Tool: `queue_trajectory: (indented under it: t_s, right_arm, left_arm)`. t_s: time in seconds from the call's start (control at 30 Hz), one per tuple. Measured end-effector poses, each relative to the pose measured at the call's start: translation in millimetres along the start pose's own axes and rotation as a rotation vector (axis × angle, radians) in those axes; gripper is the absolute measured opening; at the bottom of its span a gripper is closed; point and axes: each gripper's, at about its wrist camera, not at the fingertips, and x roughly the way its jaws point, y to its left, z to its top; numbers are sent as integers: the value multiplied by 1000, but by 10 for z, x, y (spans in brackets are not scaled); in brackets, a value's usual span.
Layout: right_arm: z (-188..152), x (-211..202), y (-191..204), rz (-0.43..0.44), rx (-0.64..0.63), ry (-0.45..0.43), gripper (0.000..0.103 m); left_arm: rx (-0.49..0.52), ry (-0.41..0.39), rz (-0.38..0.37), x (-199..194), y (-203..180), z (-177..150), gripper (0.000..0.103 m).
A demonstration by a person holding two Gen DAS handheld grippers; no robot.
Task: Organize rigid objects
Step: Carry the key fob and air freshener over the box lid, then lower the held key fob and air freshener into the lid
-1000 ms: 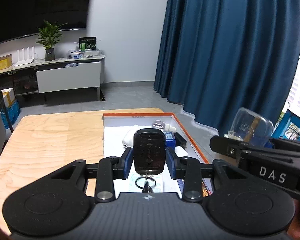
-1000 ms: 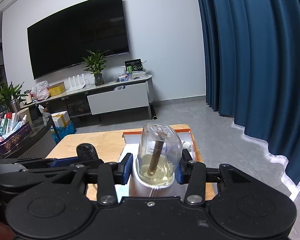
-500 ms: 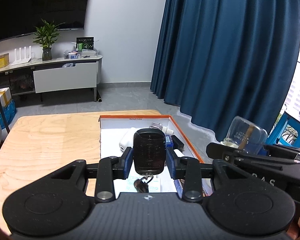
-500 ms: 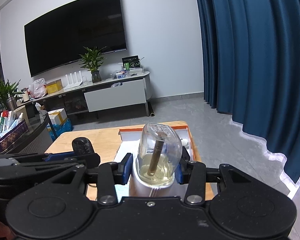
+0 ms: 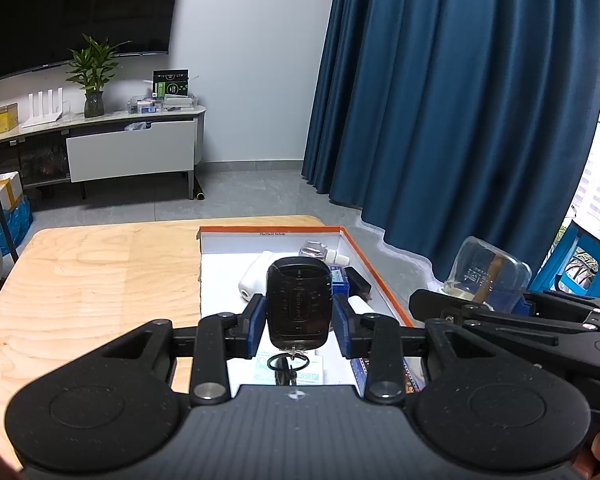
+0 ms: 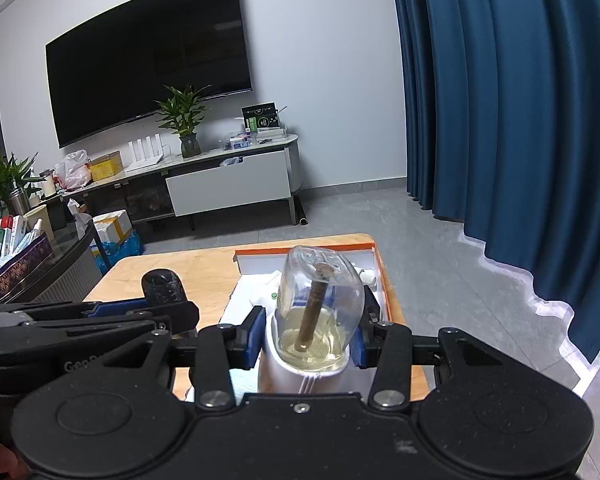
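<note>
My left gripper (image 5: 299,320) is shut on a black key fob (image 5: 299,304) with a key ring hanging under it, held above an orange-rimmed white box (image 5: 376,272) on the wooden table (image 5: 92,280). My right gripper (image 6: 312,338) is shut on a clear glass bottle (image 6: 320,300) with yellowish liquid and a brown stick inside, held upside down on its white cap. The bottle also shows in the left wrist view (image 5: 486,274), to the right of the box. The fob also shows in the right wrist view (image 6: 162,284).
The box holds a white tube (image 5: 254,276), a small clear bottle (image 5: 318,249), a blue packet (image 5: 338,276) and a black item (image 5: 358,280). Blue curtains (image 5: 460,100) hang at the right. A TV stand (image 6: 228,184) stands far behind.
Both grippers keep their holds. The views have shifted slightly; the right gripper with the bottle sits a little lower and further right in the left wrist view.
</note>
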Motion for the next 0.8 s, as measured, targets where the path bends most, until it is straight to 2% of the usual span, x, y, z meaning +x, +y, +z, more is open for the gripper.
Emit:
queue_trajectory:
  t_s: [0.8]
  right_arm:
    - [-21,47,-3,1,-11,11,51]
  left_arm:
    - [-10,5,-3,18,33,7,36]
